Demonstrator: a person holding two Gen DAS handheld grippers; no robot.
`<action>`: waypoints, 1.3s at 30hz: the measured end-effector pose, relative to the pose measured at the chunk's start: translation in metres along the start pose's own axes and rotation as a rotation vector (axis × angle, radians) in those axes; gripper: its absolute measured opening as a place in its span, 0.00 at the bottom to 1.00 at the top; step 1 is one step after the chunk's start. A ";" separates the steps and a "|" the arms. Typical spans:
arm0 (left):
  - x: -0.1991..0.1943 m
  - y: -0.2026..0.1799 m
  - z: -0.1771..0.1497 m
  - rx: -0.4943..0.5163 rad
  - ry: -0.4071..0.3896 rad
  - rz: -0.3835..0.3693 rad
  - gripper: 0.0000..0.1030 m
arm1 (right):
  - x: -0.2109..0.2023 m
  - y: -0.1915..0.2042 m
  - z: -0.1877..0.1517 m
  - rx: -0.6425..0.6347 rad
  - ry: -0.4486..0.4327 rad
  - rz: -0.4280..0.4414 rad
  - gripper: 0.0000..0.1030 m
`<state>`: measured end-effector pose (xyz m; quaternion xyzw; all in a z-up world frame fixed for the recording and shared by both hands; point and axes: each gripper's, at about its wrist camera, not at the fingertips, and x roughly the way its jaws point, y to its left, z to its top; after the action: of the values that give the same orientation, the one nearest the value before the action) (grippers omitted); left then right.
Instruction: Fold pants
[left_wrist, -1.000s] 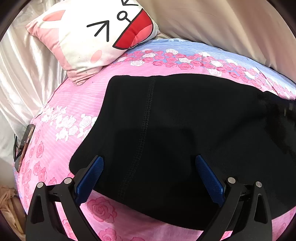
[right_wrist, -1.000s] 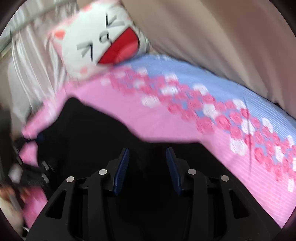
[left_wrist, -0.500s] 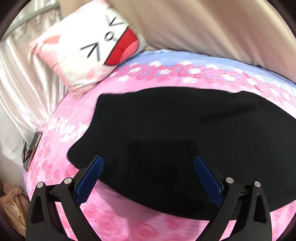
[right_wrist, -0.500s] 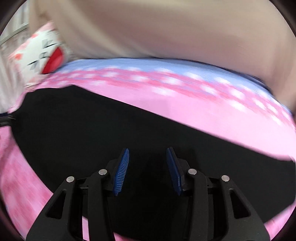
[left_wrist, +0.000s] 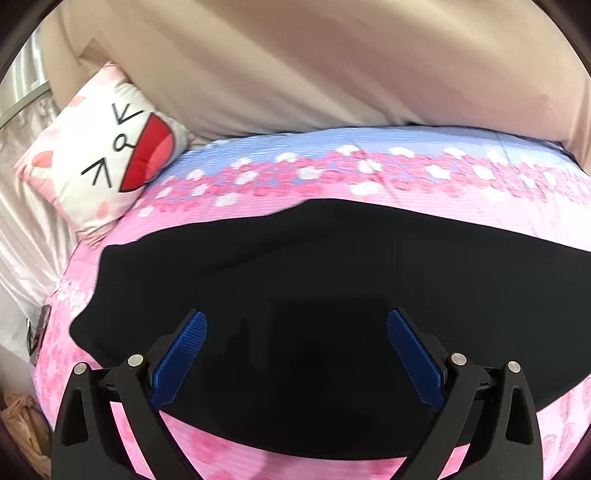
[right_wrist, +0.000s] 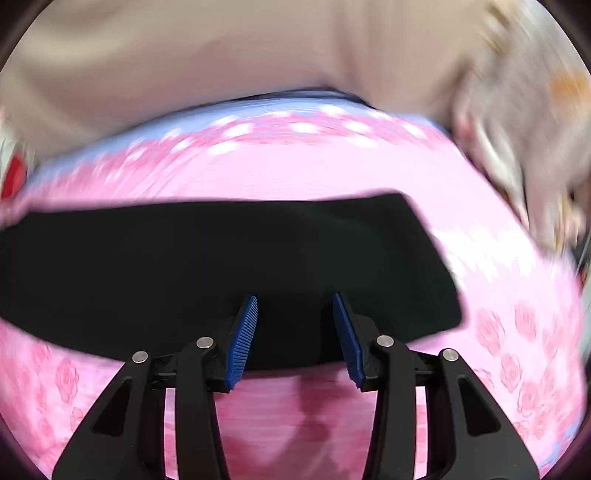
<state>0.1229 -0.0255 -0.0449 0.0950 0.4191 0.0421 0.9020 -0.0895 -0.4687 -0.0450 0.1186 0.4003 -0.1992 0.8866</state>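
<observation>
both claws, left claw (left_wrist: 295, 325) and right claw (right_wrist: 293, 302), released above black pants (left_wrist: 295, 273)

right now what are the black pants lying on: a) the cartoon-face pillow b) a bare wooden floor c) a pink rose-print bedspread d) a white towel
c: the black pants lie spread on the pink rose-print bedspread, whose fabric shows around their edges, while the cartoon-face pillow sits apart at the far corner.

Left gripper (left_wrist: 295, 332) angled downward, jaws spread wide and empty; right gripper (right_wrist: 294, 314) angled downward, jaws narrower, gripping nothing
</observation>
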 end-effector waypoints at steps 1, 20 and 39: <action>-0.001 -0.005 -0.001 0.007 0.001 -0.001 0.94 | -0.004 -0.017 0.001 0.026 -0.005 -0.047 0.40; 0.011 -0.071 -0.019 0.123 0.047 0.023 0.94 | 0.020 -0.027 0.032 -0.103 0.035 0.012 0.33; 0.016 -0.076 -0.023 0.100 0.057 0.003 0.94 | -0.003 -0.044 0.060 -0.030 -0.051 0.074 0.49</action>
<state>0.1157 -0.0938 -0.0868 0.1392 0.4462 0.0254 0.8837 -0.0718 -0.5296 -0.0057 0.1151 0.3757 -0.1632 0.9050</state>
